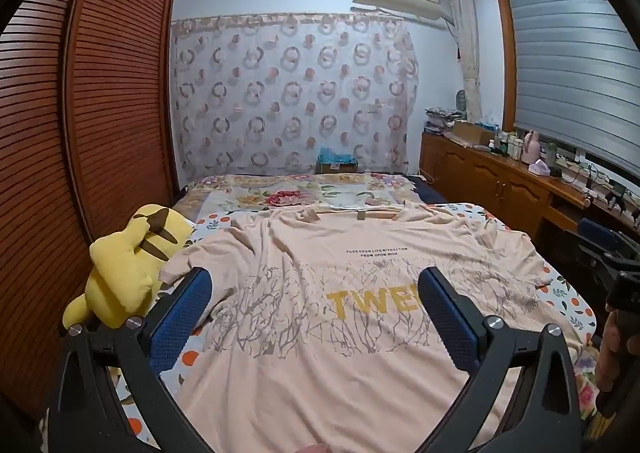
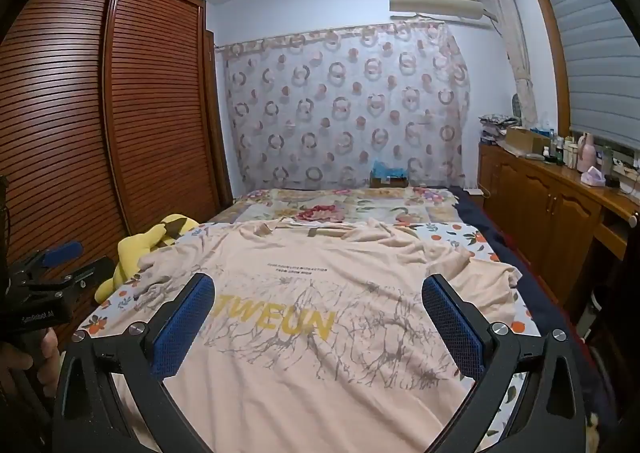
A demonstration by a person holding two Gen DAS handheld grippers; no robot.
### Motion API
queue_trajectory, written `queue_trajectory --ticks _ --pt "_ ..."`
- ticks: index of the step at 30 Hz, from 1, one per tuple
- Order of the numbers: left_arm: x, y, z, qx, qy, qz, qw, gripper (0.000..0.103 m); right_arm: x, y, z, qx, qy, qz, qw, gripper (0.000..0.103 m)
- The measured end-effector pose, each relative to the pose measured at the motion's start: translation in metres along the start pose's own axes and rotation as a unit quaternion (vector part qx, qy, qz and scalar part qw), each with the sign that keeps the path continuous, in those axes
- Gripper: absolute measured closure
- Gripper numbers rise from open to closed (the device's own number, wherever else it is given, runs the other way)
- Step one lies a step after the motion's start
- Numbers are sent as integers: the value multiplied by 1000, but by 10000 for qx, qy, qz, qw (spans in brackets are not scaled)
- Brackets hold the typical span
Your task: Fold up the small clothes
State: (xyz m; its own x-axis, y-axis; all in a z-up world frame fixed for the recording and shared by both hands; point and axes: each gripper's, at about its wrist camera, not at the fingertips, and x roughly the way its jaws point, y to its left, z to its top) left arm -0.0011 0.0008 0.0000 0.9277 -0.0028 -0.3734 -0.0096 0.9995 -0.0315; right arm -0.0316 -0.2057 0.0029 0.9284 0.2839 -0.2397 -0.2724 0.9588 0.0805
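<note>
Peach cotton covers most of the bed (image 1: 560, 285): the T-shirt (image 1: 340, 333) lies face up and spread flat, collar at the far end, which gives you clear edges to fold from. Beside its left sleeve the yellow plush toy (image 1: 124, 265) sits just off the cloth. Your left gripper (image 1: 316, 293) and right gripper (image 2: 318, 305) both hang above the shirt, released wide, grasping nothing.
</note>
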Motion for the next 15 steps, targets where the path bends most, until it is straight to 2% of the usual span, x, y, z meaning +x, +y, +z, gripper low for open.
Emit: queue_trajectory --ticks 15 --pt "0 0 0 16 42 -5 10000 0 -1 1 -2 -6 40 -3 10000 0"
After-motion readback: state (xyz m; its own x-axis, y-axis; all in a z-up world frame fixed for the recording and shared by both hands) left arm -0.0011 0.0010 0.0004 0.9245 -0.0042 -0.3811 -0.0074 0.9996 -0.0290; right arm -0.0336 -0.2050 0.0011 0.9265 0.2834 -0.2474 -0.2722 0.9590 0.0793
